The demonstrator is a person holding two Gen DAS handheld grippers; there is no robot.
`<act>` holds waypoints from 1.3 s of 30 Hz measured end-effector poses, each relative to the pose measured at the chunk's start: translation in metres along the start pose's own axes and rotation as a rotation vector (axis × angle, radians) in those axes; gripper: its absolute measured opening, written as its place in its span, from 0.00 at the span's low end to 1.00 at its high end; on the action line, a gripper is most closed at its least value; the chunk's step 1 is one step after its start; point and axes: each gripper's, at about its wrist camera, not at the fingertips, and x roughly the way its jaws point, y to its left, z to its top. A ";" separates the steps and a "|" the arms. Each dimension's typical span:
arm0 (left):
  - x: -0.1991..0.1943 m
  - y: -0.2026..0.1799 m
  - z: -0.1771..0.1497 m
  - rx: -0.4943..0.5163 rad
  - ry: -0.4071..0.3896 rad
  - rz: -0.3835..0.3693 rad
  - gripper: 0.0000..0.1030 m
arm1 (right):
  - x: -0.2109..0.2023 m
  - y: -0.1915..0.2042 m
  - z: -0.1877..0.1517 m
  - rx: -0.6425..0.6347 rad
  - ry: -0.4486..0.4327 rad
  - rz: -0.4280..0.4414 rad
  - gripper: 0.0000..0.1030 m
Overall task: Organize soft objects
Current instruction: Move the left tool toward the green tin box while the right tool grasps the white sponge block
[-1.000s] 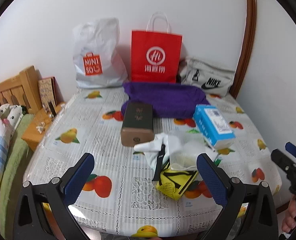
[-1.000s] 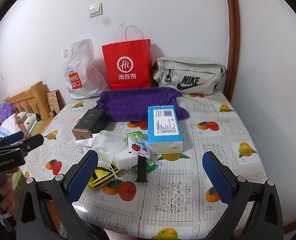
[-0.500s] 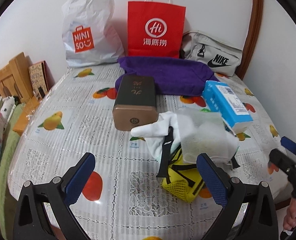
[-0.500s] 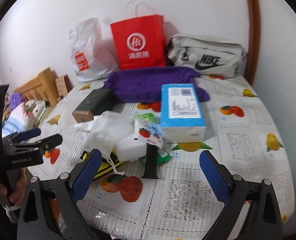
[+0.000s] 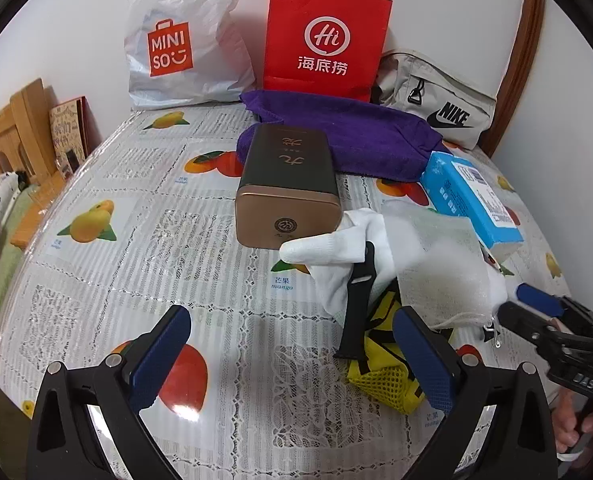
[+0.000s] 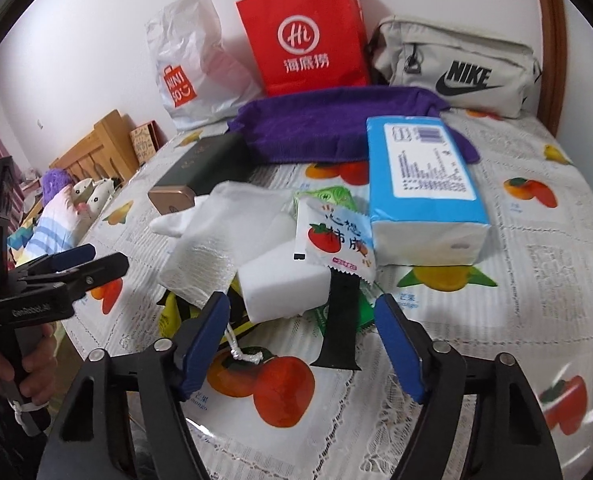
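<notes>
A pile of small items lies mid-table: a white glove (image 5: 336, 248), a white mesh drawstring pouch (image 5: 436, 264) (image 6: 212, 252), a yellow mesh bag (image 5: 388, 376), a black strap (image 5: 358, 304) (image 6: 338, 320), a white sponge block (image 6: 284, 284) and a persimmon snack packet (image 6: 332, 240). A purple towel (image 5: 360, 136) (image 6: 336, 124) lies behind. My left gripper (image 5: 292, 356) is open, low over the table just left of the pile. My right gripper (image 6: 302, 344) is open, close in front of the sponge and strap.
A bronze-ended dark box (image 5: 288, 188) and a blue tissue pack (image 6: 420, 184) flank the pile. A Miniso bag (image 5: 180, 40), a red paper bag (image 5: 324, 36) and a Nike pouch (image 6: 456, 68) stand along the wall. A bed (image 6: 56, 216) is to the left.
Both grippers have moved forward and down toward the pile, which now looms larger. The right gripper's jaws have narrowed somewhat. Nothing has been taken hold of.
</notes>
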 end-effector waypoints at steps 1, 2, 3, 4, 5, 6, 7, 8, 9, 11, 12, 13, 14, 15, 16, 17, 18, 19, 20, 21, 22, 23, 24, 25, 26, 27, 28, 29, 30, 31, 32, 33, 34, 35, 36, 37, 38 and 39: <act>0.001 0.002 0.000 -0.004 0.002 -0.005 0.98 | 0.003 0.000 0.001 -0.001 0.006 0.003 0.69; 0.002 0.004 0.000 -0.008 0.004 -0.009 0.98 | 0.007 -0.001 0.001 0.004 0.011 0.011 0.69; 0.003 0.005 0.000 -0.007 0.006 -0.012 0.98 | 0.009 -0.002 0.002 0.008 0.015 0.017 0.69; 0.004 0.007 0.000 -0.007 0.008 -0.012 0.98 | 0.013 -0.003 0.003 0.013 0.020 0.025 0.67; 0.005 0.009 0.000 -0.008 0.008 -0.012 0.98 | 0.016 -0.003 0.004 0.013 0.024 0.028 0.65; 0.006 0.011 0.000 -0.012 0.010 -0.013 0.98 | 0.019 -0.002 0.006 0.011 0.029 0.034 0.65; 0.007 0.012 0.000 -0.015 0.012 -0.016 0.98 | 0.021 -0.002 0.006 0.009 0.032 0.043 0.64; 0.009 0.014 0.000 -0.020 0.016 -0.018 0.98 | 0.023 -0.001 0.008 0.010 0.033 0.054 0.64; 0.010 0.016 0.000 -0.025 0.020 -0.017 0.98 | 0.025 -0.001 0.009 0.010 0.034 0.055 0.64; 0.013 0.018 0.000 -0.029 0.026 -0.017 0.98 | 0.030 0.001 0.010 0.007 0.036 0.065 0.61; 0.014 0.019 0.000 -0.030 0.028 -0.015 0.98 | 0.031 0.002 0.011 0.004 0.034 0.068 0.57; 0.015 0.020 0.000 -0.032 0.031 -0.013 0.98 | 0.032 0.002 0.011 0.000 0.031 0.073 0.50; 0.015 0.020 0.000 -0.034 0.033 -0.013 0.98 | 0.032 0.004 0.011 -0.002 0.026 0.085 0.50; 0.016 0.021 0.000 -0.034 0.035 -0.015 0.98 | 0.030 0.005 0.011 -0.007 0.019 0.083 0.50; 0.016 0.021 0.001 -0.032 0.036 -0.017 0.98 | 0.028 0.005 0.011 -0.015 0.012 0.077 0.50; 0.016 0.020 0.000 -0.031 0.036 -0.017 0.98 | 0.022 0.006 0.010 -0.021 -0.002 0.071 0.50; 0.016 0.019 0.000 -0.029 0.036 -0.019 0.98 | 0.019 0.006 0.009 -0.021 -0.008 0.073 0.50; 0.017 0.018 0.000 -0.029 0.036 -0.022 0.98 | 0.014 0.006 0.008 -0.019 -0.015 0.084 0.50; 0.017 0.015 0.000 -0.027 0.037 -0.030 0.98 | 0.006 0.007 0.006 -0.022 -0.022 0.098 0.50; 0.017 0.014 0.000 -0.025 0.039 -0.036 0.98 | 0.002 0.008 0.005 -0.030 -0.026 0.102 0.50; 0.018 0.011 -0.001 -0.020 0.041 -0.042 0.98 | -0.002 0.010 0.003 -0.042 -0.030 0.102 0.50; 0.018 0.008 -0.001 -0.014 0.043 -0.049 0.98 | -0.006 0.011 0.001 -0.055 -0.034 0.091 0.50; 0.018 0.006 -0.002 -0.010 0.043 -0.053 0.98 | -0.011 0.011 -0.002 -0.063 -0.041 0.077 0.50; 0.018 0.003 -0.003 -0.006 0.044 -0.057 0.98 | -0.015 0.010 -0.004 -0.063 -0.049 0.066 0.50; 0.019 0.000 -0.003 -0.001 0.045 -0.059 0.98 | -0.017 0.008 -0.005 -0.059 -0.052 0.064 0.50; 0.019 -0.002 -0.004 0.003 0.046 -0.060 0.98 | -0.020 0.005 -0.007 -0.050 -0.057 0.056 0.50; 0.021 -0.005 -0.005 0.010 0.046 -0.059 0.98 | -0.023 0.001 -0.008 -0.039 -0.064 0.043 0.50; 0.023 -0.007 -0.005 0.016 0.049 -0.055 0.98 | -0.025 -0.003 -0.010 -0.027 -0.071 0.022 0.50; 0.024 -0.009 -0.006 0.025 0.052 -0.050 0.98 | -0.026 -0.006 -0.011 -0.021 -0.072 0.012 0.50; 0.026 -0.012 -0.006 0.036 0.052 -0.046 0.97 | -0.028 -0.010 -0.012 -0.013 -0.076 -0.006 0.50; 0.028 -0.014 -0.006 0.045 0.052 -0.042 0.94 | -0.030 -0.012 -0.012 -0.009 -0.080 -0.017 0.50; 0.030 -0.015 -0.006 0.049 0.057 -0.038 0.92 | -0.033 -0.014 -0.013 -0.007 -0.088 -0.031 0.50; 0.031 -0.016 -0.006 0.050 0.058 -0.040 0.88 | -0.036 -0.016 -0.013 -0.005 -0.095 -0.040 0.50; 0.034 -0.017 -0.006 0.053 0.062 -0.046 0.85 | -0.041 -0.019 -0.013 0.000 -0.107 -0.049 0.50; 0.036 -0.017 -0.006 0.059 0.064 -0.051 0.82 | -0.043 -0.020 -0.013 0.003 -0.112 -0.048 0.50; 0.039 -0.018 -0.006 0.064 0.068 -0.050 0.73 | -0.045 -0.021 -0.013 0.006 -0.117 -0.046 0.50; 0.042 -0.018 -0.006 0.069 0.078 -0.052 0.66 | -0.049 -0.022 -0.014 0.006 -0.126 -0.047 0.50; 0.044 -0.019 -0.006 0.070 0.082 -0.057 0.64 | -0.051 -0.023 -0.015 0.003 -0.131 -0.052 0.50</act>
